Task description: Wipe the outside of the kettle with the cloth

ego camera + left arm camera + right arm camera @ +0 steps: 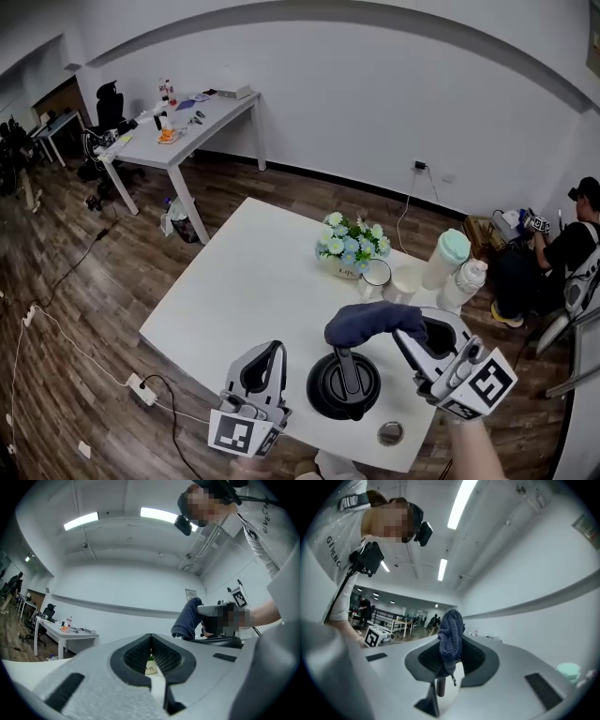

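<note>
A black kettle point(344, 384) stands near the white table's point(234, 300) front edge, seen from above with its handle across the lid. My right gripper point(405, 330) is just above and right of it, shut on a dark blue cloth point(373, 322) that bunches over the kettle's far side. In the right gripper view the cloth point(451, 637) sticks up from the closed jaws of the right gripper point(449, 656). My left gripper point(270, 351) hovers left of the kettle, shut and empty. The left gripper point(151, 641) points at the cloth point(187, 618).
Behind the kettle are a flower pot point(351, 248), a glass point(376, 276), a white cup point(408, 279) and two bottles point(447, 258). A small round disc point(390, 432) lies at the front edge. A person point(572, 253) sits at far right. A second table point(187, 122) stands far left.
</note>
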Motion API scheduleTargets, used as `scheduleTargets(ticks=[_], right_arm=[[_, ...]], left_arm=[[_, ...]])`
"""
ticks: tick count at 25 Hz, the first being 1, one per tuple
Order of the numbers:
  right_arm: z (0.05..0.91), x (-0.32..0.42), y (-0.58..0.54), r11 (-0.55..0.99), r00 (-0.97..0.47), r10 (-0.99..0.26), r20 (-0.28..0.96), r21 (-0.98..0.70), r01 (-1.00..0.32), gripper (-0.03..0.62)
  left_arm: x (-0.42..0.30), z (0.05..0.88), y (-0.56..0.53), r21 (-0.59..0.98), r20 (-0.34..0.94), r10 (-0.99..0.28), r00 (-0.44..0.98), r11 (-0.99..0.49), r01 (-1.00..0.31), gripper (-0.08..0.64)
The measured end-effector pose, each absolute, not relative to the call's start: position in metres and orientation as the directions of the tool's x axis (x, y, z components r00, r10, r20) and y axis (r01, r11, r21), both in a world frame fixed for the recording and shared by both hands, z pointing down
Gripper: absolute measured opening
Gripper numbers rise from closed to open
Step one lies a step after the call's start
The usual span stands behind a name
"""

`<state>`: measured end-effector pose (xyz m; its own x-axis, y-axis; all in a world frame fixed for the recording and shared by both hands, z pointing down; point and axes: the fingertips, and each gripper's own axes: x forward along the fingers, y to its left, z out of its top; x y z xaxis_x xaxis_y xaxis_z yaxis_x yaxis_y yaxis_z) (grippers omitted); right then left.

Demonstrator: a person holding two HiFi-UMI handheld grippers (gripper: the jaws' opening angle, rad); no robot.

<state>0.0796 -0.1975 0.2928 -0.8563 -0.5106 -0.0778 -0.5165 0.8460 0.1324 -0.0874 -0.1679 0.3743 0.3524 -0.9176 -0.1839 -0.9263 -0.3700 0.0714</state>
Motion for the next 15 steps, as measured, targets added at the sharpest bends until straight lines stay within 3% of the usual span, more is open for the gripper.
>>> scheduleTargets(ticks=[4, 15], right_arm=[[0.358, 0.058, -0.215, 0.88, -0.868, -0.474, 0.146, 0.092, -0.465, 0.055], [0.461, 0.06, -0.234, 0.873, -0.792, -0.458, 0.404, 0.037, -0.487, 0.055]], left_arm=[[-0.096, 0.383, -0.17, 0.059, -0.176, -0.929, 0.326, -0.341, -0.938, 0.008], [-0.096, 0.419, -0.162, 0.095, -0.11, -0.946, 0.304, -0.314, -0.945, 0.008]])
